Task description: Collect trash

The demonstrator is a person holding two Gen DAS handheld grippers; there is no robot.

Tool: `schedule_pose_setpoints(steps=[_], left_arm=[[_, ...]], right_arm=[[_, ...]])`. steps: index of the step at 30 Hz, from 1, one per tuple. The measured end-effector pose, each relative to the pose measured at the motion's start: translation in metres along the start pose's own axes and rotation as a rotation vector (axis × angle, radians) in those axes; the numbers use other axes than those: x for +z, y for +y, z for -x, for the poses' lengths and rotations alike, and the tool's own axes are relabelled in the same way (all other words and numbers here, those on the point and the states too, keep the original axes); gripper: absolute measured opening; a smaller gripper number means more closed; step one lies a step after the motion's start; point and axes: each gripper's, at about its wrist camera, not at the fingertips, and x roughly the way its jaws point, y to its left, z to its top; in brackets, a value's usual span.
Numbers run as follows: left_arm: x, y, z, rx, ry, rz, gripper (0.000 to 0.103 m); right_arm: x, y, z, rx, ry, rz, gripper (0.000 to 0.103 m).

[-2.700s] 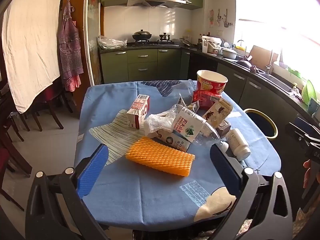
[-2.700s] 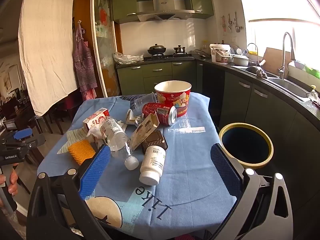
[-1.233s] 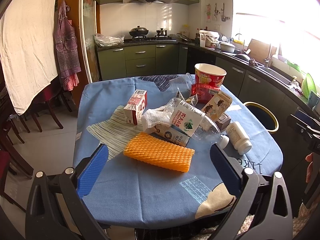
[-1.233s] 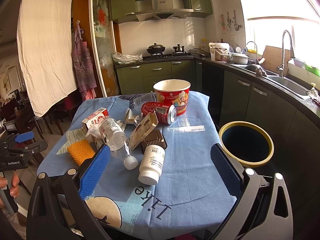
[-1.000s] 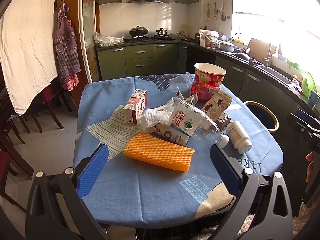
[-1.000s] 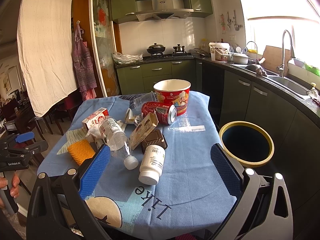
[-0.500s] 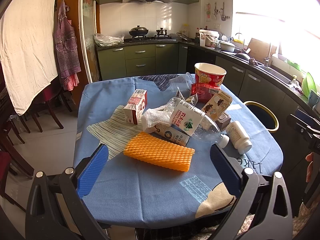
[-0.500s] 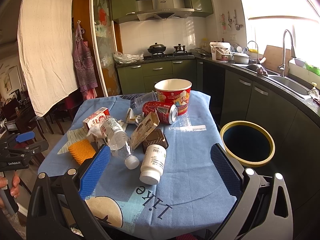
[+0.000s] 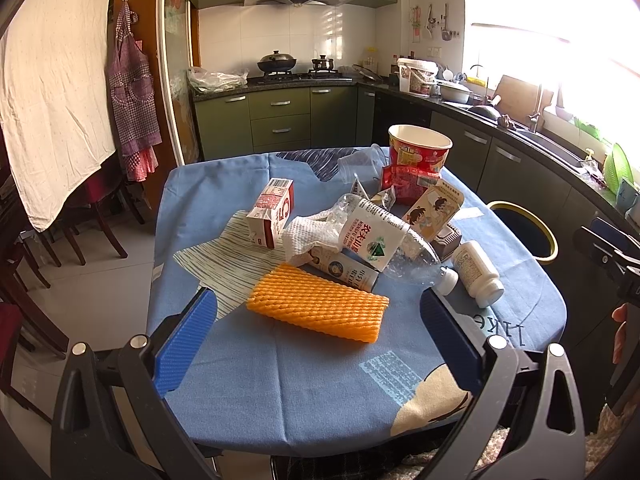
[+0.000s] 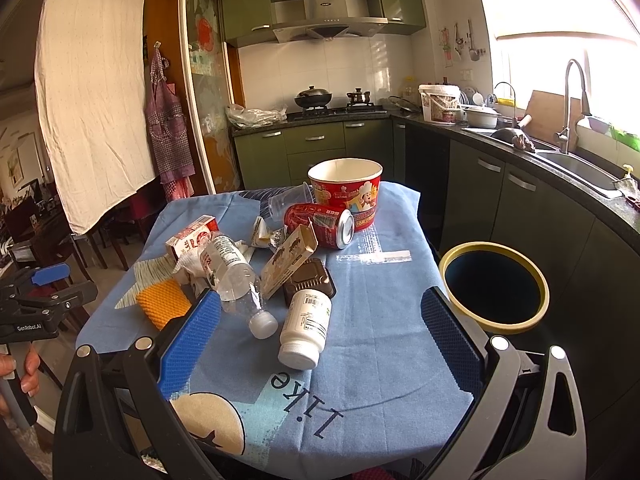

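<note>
You are facing a blue-clothed table (image 10: 384,320) in a green kitchen; the yellow-rimmed bin (image 10: 494,286) beside it is showing only darkness; 2 grippers, left gripper (image 9: 320,336) and right gripper (image 10: 320,332), are gaping empty.

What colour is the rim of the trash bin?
Yellow; the trash bin rim shows best in the right wrist view.

Both wrist cameras looked forward from the near edge of the table (image 9: 248,364), set back from the litter. The left view faced its left part, the right view faced nearer the bin (image 10: 494,286). Both shared the white bottle (image 9: 478,273) (image 10: 306,326).
</note>
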Motion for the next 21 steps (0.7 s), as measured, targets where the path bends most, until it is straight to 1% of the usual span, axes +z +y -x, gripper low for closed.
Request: schedule_pose_setpoints(steps=[7, 21], left_arm=[[-0.0065, 0.0005, -0.0021, -0.001, 0.008, -0.003, 0.097], [-0.0046, 0.0009, -0.0082, -0.001, 0.038, -0.012, 0.097]], right_arm=[[0.0005, -0.0011, 0.0003, 0.001, 0.002, -0.003, 0.099], [-0.0007, -0.0072, -0.0071, 0.000, 0.027, -0.009, 0.099]])
